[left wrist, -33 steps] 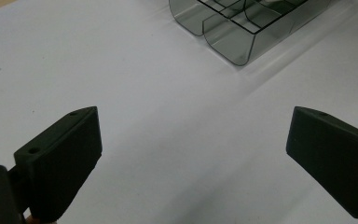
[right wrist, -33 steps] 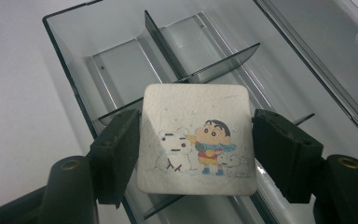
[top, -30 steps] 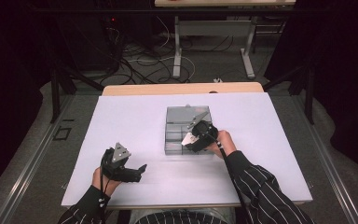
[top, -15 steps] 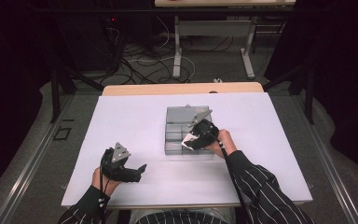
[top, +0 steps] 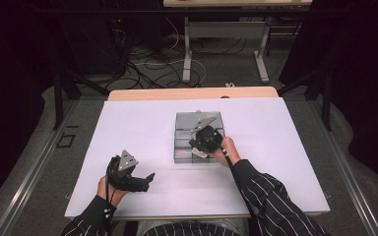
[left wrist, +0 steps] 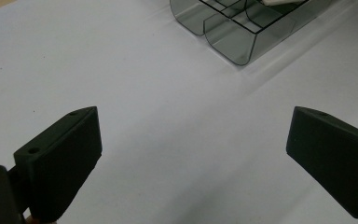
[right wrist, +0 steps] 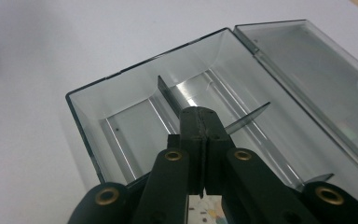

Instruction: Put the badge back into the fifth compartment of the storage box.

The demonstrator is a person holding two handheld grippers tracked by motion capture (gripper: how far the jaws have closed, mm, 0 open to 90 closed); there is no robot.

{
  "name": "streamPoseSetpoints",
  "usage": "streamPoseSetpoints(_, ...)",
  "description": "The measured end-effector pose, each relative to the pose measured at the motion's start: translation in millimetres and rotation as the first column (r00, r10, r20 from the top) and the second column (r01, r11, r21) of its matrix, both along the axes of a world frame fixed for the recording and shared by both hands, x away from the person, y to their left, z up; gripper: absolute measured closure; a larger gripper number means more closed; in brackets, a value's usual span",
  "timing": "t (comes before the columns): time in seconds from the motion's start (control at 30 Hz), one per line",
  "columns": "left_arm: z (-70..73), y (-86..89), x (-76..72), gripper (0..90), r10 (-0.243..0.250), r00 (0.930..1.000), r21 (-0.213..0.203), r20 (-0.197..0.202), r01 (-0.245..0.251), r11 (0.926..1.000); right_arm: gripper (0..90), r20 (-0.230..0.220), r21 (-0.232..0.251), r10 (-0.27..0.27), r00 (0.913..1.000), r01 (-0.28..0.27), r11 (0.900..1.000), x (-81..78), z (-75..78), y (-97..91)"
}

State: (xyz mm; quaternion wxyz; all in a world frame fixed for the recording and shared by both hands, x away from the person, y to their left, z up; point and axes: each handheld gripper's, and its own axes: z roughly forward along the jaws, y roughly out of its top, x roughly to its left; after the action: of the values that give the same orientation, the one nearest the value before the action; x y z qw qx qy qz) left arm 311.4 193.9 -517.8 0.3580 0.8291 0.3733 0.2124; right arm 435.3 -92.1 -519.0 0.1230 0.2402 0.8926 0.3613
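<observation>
Right gripper [right wrist: 199,114] had just been closing. Its fingers ended pressed together over the near half of the clear box [top: 182,123], and as far as we could tell they were pinching the top edge of the thin divider [right wrist: 165,93] standing inside the box. To do this step well we'd have kept the pinch square on the divider, lifted straight up along its slots without twisting, and gone slow: the box was light and unbraced, so it could have come up with the divider. The right hand [top: 225,147] reached in from the box's near edge, with the gripper tipped down into the box. The open lid [right wrist: 307,60] lay flat on the box's far side. The left gripper [left wrist: 193,121] sat on the tabletop [top: 138,128] near-left of the box, well apart from it, with fingers spread wide, nothing between them, aimed toward the box.
</observation>
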Motion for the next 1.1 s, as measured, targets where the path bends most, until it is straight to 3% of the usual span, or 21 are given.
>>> streamPoseSetpoints(0.33,0.3,0.9,0.3,3.0,-0.001,1.0000,0.007,0.003,0.001,1.0000,90.0,-0.049,-0.047,-0.005,0.9988,0.002,0.9989,-2.7,-7.5,5.1)
streamPoseSetpoints(0.5,0.1,0.7,-0.1,3.0,-0.003,1.0000,0.004,0.005,0.003,1.0000,90.0,-0.068,-0.049,0.025,0.9974,-0.028,0.9984,-3.3,-7.1,3.0)
streamPoseSetpoints(0.63,0.6,0.7,-0.4,3.0,-0.004,1.0000,0.003,-0.001,0.004,1.0000,90.0,-0.076,-0.029,0.008,0.9971,-0.010,0.9995,-5.4,-2.3,-1.0)
streamPoseSetpoints(0.8,0.6,0.5,-0.3,3.0,-0.008,1.0000,0.002,0.000,0.008,1.0000,90.0,-0.035,0.009,-0.062,0.9975,0.062,0.9980,-1.7,7.2,-15.8)
streamPoseSetpoints(0.97,0.2,0.1,-0.1,3.0,-0.008,1.0000,0.001,0.004,0.008,1.0000,90.0,0.023,0.025,-0.164,0.9862,0.163,0.9863,6.7,7.8,-29.0)
streamPoseSetpoints(1.0,0.2,0.2,-0.1,3.0,-0.010,0.9999,0.003,0.004,0.010,1.0000,90.0,0.018,0.016,-0.172,0.9849,0.172,0.9850,9.0,7.5,-30.8)
streamPoseSetpoints(1.03,0.3,0.2,-0.1,3.0,-0.009,0.9999,0.002,0.005,0.009,1.0000,90.0,0.030,0.039,-0.184,0.9826,0.182,0.9825,11.7,4.2,-31.1)
streamPoseSetpoints(1.1,0.0,-0.2,0.0,3.0,-0.007,1.0000,-0.001,0.004,0.007,1.0000,90.0,-0.002,0.004,-0.201,0.9797,0.201,0.9797,14.8,1.9,-31.2)
